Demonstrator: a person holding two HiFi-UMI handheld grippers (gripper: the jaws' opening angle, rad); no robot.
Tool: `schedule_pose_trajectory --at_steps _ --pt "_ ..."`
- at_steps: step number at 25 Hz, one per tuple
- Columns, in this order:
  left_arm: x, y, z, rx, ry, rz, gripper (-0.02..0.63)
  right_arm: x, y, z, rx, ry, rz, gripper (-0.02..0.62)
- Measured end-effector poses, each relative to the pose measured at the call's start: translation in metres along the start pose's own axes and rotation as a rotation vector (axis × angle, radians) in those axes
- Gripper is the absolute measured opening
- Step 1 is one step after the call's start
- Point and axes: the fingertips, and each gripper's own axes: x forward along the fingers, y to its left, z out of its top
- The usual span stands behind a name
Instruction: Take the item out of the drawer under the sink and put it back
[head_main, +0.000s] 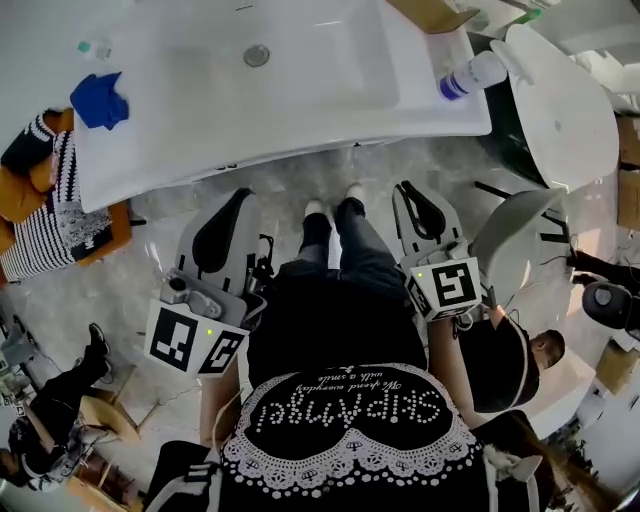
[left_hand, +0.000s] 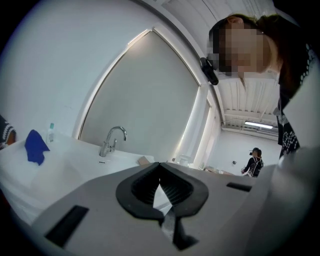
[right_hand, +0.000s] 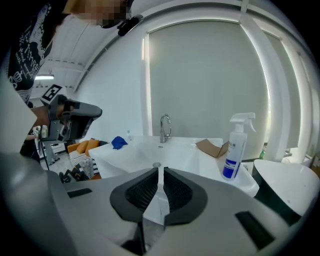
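Drawer: not in view; I judge it sits under the front edge of the sink (head_main: 280, 152), ahead of and below both pairs of fingers, with its long side running left to right along that edge.
Item: hidden, presumably inside the drawer, so it cannot be counted.
Blue cloth (head_main: 100, 100): one, on the sink's left end, ahead and to the left of the left fingers.
Left gripper (head_main: 241, 196): fingers pressed together with nothing between them, pointing at the sink and short of its front edge.
Faucet (left_hand: 112, 141): one, at the back of the basin, well beyond both pairs of fingers.
Right gripper (head_main: 404, 189): fingers pressed together on nothing, also pointing at the sink and short of its edge.
Cardboard piece (right_hand: 212, 146): one, at the back right, beyond the right fingers.
Spray bottle (head_main: 470, 76): one, upright on the sink's right end, ahead and to the right of the right fingers.
Grippers: two.
Nearer hand: neither is clearly nearer; both are about equally far from the front edge.
Coming move: likely a drop below the rim, with one pair of fingers spreading to take the drawer front.
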Motion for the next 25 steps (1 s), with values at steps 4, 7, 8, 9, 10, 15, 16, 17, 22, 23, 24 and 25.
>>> schedule_pose_trajectory --at_steps 4,7,8,9,10,15,16,17,22,23,24,25 --pt "0.012 -0.012 -0.029 -0.026 0.072 -0.044 0.005 0.017 -0.019 -0.034 0.005 0.066 -0.035 0.042" --pt "0.02 -0.016 -0.052 -0.049 0.117 -0.067 0.005 0.033 -0.03 -0.065 0.023 0.112 -0.047 0.08" --pt "0.024 -0.017 -0.059 -0.054 0.128 -0.073 0.005 0.039 -0.034 -0.074 0.033 0.122 -0.049 0.083" --pt "0.027 -0.018 -0.065 -0.055 0.139 -0.081 0.005 0.044 -0.038 -0.084 0.048 0.132 -0.053 0.084" --pt "0.03 -0.019 -0.071 -0.052 0.151 -0.091 0.005 0.05 -0.041 -0.094 0.067 0.143 -0.06 0.084" --pt "0.045 -0.025 -0.095 -0.085 0.189 -0.144 0.005 0.081 -0.055 -0.134 0.129 0.16 -0.1 0.084" --pt "0.048 -0.027 -0.099 -0.11 0.191 -0.149 0.005 0.087 -0.057 -0.143 0.134 0.168 -0.106 0.084" --pt "0.051 -0.028 -0.104 -0.135 0.194 -0.153 0.005 0.095 -0.06 -0.153 0.138 0.178 -0.11 0.086" --pt "0.057 -0.031 -0.141 -0.171 0.262 -0.158 0.005 0.136 -0.076 -0.209 0.169 0.224 -0.131 0.104" --pt "0.058 -0.03 -0.147 -0.171 0.278 -0.155 0.005 0.143 -0.08 -0.22 0.179 0.233 -0.138 0.104" --pt "0.058 -0.028 -0.153 -0.17 0.294 -0.15 0.005 0.15 -0.084 -0.23 0.186 0.244 -0.146 0.106" --pt "0.058 -0.027 -0.159 -0.165 0.308 -0.146 0.005 0.156 -0.089 -0.239 0.191 0.258 -0.156 0.112"
